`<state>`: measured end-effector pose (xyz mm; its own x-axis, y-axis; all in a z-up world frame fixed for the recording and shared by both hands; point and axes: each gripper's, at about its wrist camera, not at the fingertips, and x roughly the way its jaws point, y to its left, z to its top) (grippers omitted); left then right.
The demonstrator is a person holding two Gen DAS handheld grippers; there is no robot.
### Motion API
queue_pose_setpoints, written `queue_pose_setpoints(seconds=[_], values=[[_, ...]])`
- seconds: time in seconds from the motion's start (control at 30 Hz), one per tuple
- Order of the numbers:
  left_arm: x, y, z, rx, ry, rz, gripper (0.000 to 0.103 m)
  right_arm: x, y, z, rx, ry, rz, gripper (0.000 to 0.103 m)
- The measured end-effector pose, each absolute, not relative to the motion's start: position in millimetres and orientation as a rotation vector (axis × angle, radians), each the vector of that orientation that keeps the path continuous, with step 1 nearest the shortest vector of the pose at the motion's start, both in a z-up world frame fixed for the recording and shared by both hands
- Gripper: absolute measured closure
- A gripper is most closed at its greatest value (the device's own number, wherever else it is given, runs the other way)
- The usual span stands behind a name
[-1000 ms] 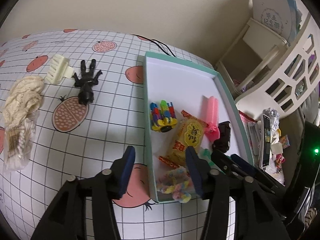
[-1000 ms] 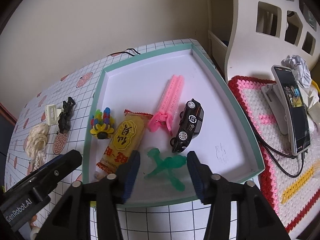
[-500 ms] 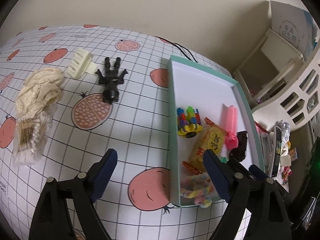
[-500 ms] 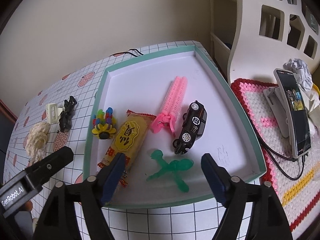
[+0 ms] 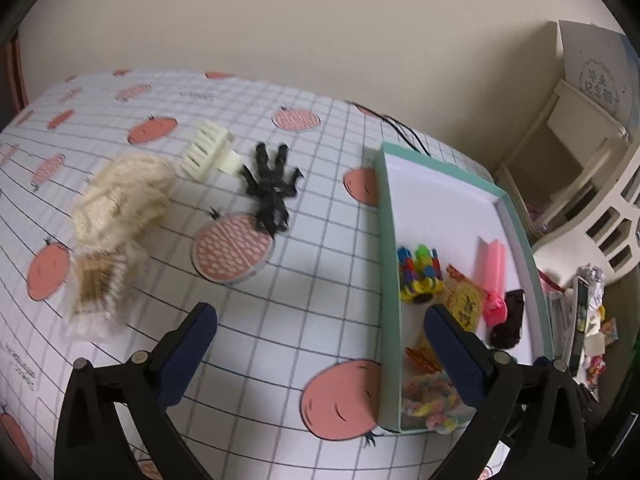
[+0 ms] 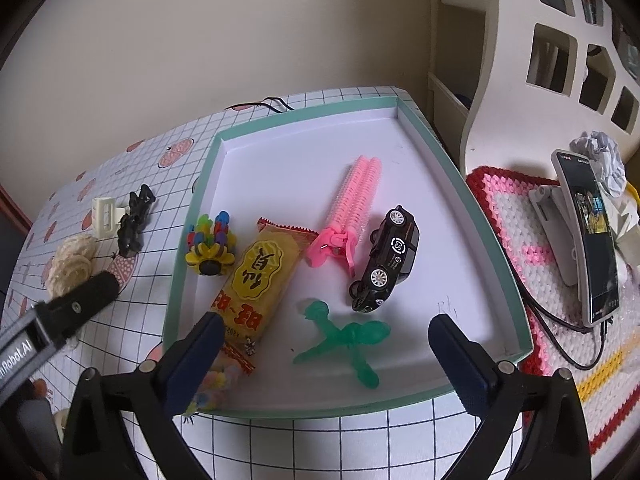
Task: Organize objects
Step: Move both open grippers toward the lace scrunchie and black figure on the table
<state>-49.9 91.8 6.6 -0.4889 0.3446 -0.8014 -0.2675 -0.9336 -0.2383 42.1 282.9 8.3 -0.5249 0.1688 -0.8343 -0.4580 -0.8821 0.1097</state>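
Note:
A green-rimmed white tray [image 6: 460, 184] [image 5: 388, 240] holds a pink hair roller [image 6: 352, 204], a black toy car [image 6: 390, 256], a yellow snack packet [image 6: 256, 284], a colourful block toy [image 6: 210, 240], a green figure [image 6: 344, 336] and a pastel band [image 5: 432, 400]. On the cloth left of the tray lie a black figure [image 5: 272, 188], a cream claw clip [image 5: 206, 152], a cream scrunchie [image 5: 124, 196] and a cotton swab pack [image 5: 98, 288]. My left gripper [image 5: 320, 344] is open over the cloth near the tray's left wall. My right gripper [image 6: 324, 352] is open above the green figure.
A phone on a stand [image 6: 588, 236] sits on a crocheted mat [image 6: 516, 216] right of the tray, with a cable and crumpled paper [image 6: 600, 152]. A white shelf unit [image 6: 552, 52] stands behind. A black cable [image 5: 404, 132] runs off the table's far edge.
Both grippers have opened wide from a narrow gap. The left gripper has swung left, away from the tray, bringing the items on the cloth nearer the centre of its view.

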Motion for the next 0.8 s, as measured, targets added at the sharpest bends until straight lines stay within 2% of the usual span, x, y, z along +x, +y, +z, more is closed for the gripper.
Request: queue_pose_setpoints(seconds=[0.4,0.7,0.8], values=[[-54.8,78.5,26.4,-1.290,-0.074,2.456,0.000,44.3,282.3,21.3,-1.235,0.499,2.436,0.000],[-61.3,59.5,82.2,-1.165,-0.038,2.473,0.000,36.8,268.1,77.7,-1.076,0.592,2.532,0.000],[-72.5,44.6,98.1,-1.169,-0.012,2.477,0.000,28.7,255.6,96.8,-1.046,0.571,2.554,0.000]])
